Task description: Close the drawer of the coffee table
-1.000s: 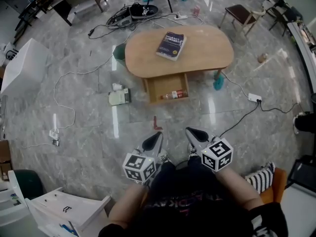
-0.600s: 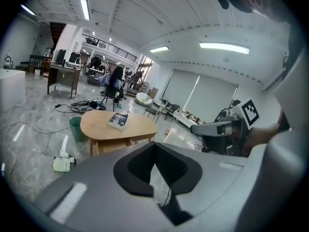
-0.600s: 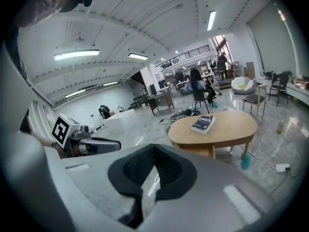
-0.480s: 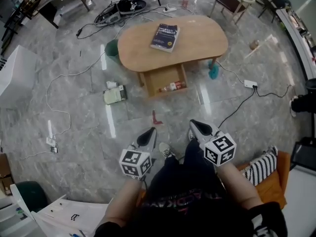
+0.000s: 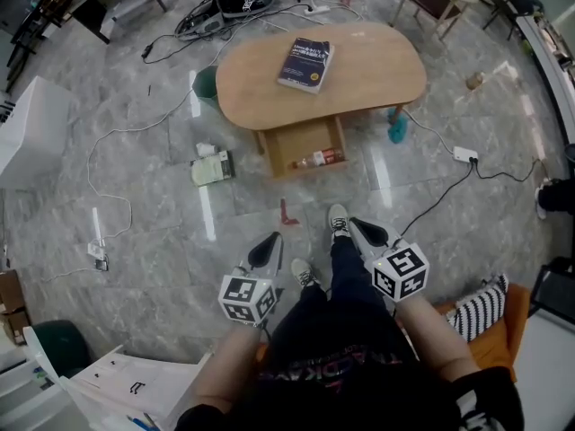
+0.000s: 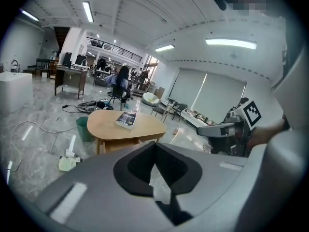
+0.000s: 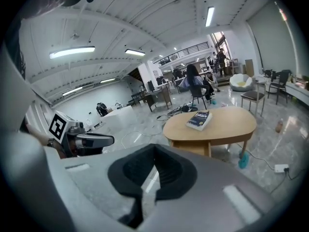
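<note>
Standing open on the near side of the counter [image 5: 377, 65], the drawer [image 5: 304, 148] lay straight ahead of both grippers and well apart from them, its front edge crosswise to them. The left gripper [image 5: 268, 248] and right gripper [image 5: 362, 232] had fingers pressed together, holding nothing. Neither was clearly nearer.

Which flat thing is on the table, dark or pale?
The dark blue book, on the coffee table; the pale one lies on the floor beside the open drawer.
</note>
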`<state>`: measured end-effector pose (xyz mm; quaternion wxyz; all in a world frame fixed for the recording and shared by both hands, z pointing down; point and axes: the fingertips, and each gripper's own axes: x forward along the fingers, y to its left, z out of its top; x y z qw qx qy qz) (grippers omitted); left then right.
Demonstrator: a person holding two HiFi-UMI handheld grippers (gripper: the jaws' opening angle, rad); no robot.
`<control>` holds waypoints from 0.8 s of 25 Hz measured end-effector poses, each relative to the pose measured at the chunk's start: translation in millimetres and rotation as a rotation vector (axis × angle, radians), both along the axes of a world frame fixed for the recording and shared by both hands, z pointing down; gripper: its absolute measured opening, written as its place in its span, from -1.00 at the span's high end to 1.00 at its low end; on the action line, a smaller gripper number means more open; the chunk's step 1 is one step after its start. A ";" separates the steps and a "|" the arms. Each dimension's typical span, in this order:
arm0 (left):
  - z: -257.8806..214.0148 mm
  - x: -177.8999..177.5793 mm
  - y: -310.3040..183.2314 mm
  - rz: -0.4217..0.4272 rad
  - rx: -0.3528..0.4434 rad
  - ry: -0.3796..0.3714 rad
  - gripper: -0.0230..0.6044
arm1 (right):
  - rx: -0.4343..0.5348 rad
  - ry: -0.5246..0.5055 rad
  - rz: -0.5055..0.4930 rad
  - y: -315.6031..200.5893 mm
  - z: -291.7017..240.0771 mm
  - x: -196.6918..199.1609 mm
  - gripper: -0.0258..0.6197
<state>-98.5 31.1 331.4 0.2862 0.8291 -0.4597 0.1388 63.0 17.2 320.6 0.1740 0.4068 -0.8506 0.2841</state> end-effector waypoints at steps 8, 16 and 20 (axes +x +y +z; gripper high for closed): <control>54.4 24.0 -51.7 -0.053 0.000 -0.050 0.92 | -0.035 0.039 -0.053 -56.7 66.4 30.8 0.92; 127.5 40.4 -84.6 -0.065 -0.071 -0.084 0.92 | -0.098 0.041 -0.036 -106.1 143.5 48.2 0.92; 162.8 42.8 -94.4 -0.065 -0.105 -0.087 0.92 | -0.119 0.052 -0.049 -119.9 177.9 51.4 0.92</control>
